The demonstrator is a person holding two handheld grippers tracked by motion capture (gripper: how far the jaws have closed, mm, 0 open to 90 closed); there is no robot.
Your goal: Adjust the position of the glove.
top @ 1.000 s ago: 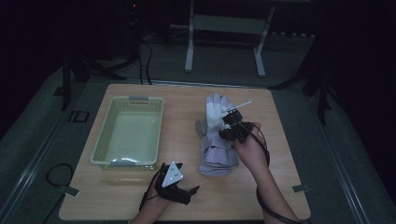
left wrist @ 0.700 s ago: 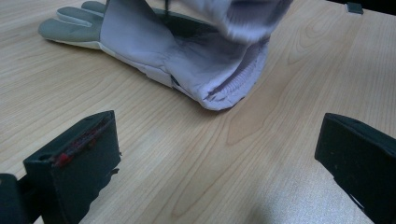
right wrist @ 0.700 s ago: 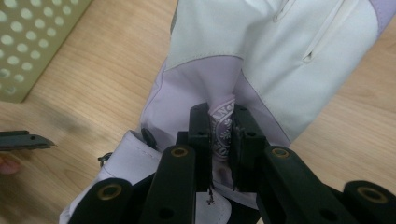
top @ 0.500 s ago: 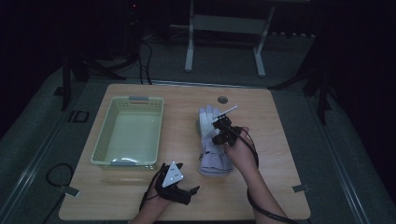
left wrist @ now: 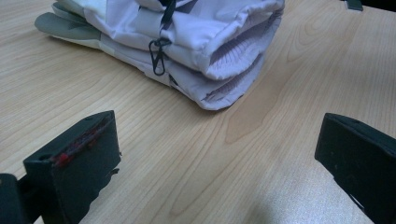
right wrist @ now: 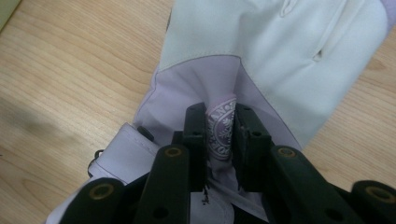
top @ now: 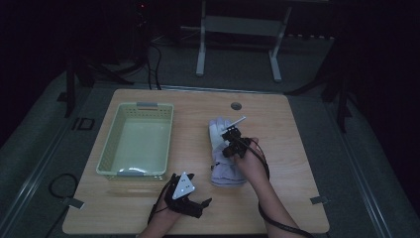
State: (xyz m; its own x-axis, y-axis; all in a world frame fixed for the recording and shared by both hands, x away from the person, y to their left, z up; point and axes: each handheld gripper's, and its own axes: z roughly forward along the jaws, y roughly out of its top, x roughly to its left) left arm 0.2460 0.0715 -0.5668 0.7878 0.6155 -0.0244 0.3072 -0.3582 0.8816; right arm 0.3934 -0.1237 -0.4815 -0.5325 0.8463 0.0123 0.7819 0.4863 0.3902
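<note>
Dark room, lit wooden table (top: 148,218) at mid-frame; pale green basket (top: 111,153) sits left of centre, well apart from the work.

Change noted: compared with the earlier high views, the right gripper (top: 233,144) has come down and toward the bottom of the frame along the pale lilac ski gloves (top: 225,171), which now lie bunched and shorter, a stacked pair right of centre on the table. Its jaws have just been opening a little, yet in the right gripper view a fold of lilac fabric with a printed patch (right wrist: 222,128) is pinched between the pads. Judgement: the pair has been set down or dragged into place and release is beginning; transfer to the basket is not yet done.

Pose: right forearm enters from the lower right, wrist bent, gripper tilted down onto the gloves. Left gripper (top: 190,201) rests low near the bottom edge, jaws wide apart with nothing between them, aimed at the knit cuffs (left wrist: 233,56).
</note>
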